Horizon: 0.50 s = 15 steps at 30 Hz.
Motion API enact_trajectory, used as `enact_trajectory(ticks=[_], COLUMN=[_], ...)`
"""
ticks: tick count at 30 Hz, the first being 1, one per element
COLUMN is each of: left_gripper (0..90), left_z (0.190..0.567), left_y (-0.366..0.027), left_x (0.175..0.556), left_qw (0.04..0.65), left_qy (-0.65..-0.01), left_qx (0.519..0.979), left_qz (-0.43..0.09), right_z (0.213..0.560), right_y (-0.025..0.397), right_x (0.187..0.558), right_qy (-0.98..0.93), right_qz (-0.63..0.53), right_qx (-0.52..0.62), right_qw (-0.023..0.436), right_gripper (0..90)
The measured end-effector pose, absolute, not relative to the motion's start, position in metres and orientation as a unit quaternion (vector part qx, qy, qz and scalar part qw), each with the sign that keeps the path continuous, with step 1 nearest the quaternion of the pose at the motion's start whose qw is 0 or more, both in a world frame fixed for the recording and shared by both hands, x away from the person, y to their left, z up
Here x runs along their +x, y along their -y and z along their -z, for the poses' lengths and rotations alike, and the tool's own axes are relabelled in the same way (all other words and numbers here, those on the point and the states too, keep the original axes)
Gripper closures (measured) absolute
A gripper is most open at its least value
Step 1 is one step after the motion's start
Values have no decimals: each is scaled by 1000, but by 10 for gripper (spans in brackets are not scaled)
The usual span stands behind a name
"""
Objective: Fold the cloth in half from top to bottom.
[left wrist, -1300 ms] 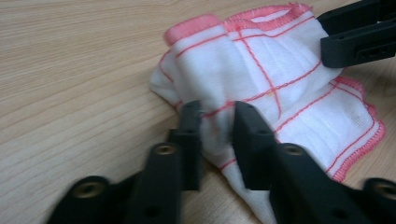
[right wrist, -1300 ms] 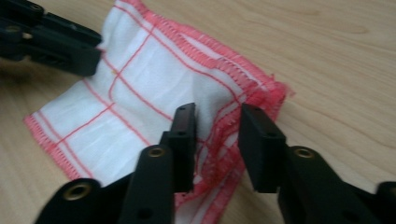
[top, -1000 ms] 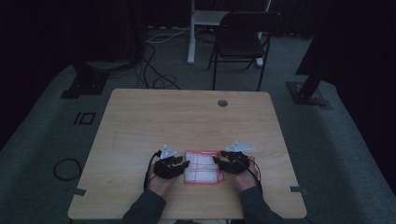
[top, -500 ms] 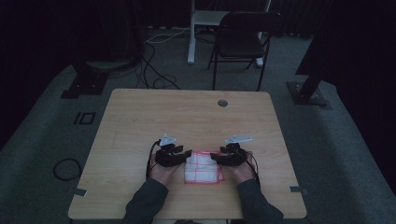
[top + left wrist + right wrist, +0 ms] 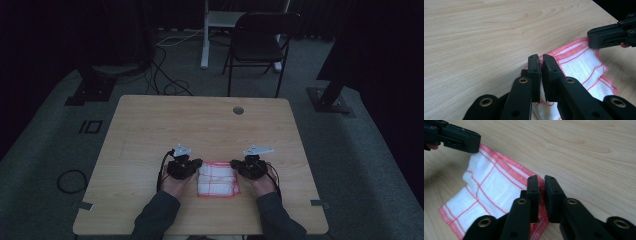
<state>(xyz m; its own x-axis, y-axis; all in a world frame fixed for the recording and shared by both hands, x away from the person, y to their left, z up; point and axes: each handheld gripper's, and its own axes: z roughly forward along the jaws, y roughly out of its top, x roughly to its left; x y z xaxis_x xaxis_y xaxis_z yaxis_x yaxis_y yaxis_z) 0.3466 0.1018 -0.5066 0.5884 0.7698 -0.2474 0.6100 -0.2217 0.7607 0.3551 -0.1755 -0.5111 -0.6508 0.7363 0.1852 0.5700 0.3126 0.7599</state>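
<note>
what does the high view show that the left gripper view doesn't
High view alone: the person's forearms, a black chair behind the table, cables on the floor, and the whole table with its round hole.

Left gripper view alone: close detail, with the left gripper pinching the cloth's red-stitched edge, jaws nearly together, and the wood grain.

Both: the white cloth with red lines on the table, and the right gripper at the cloth's opposite side.
</note>
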Motion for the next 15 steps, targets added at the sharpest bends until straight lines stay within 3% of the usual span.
enact_trajectory(ticks=[15], left_gripper=[871], left_z=[503], left_y=[-107], left_x=[334], left_qw=[442], left_qy=[-437], left_qx=[778], left_qz=[-94], right_z=[503], right_y=[175], right_x=[340], right_qy=[-805], right_qz=[-433], right_qx=[387], right_qw=[124], right_gripper=[858])
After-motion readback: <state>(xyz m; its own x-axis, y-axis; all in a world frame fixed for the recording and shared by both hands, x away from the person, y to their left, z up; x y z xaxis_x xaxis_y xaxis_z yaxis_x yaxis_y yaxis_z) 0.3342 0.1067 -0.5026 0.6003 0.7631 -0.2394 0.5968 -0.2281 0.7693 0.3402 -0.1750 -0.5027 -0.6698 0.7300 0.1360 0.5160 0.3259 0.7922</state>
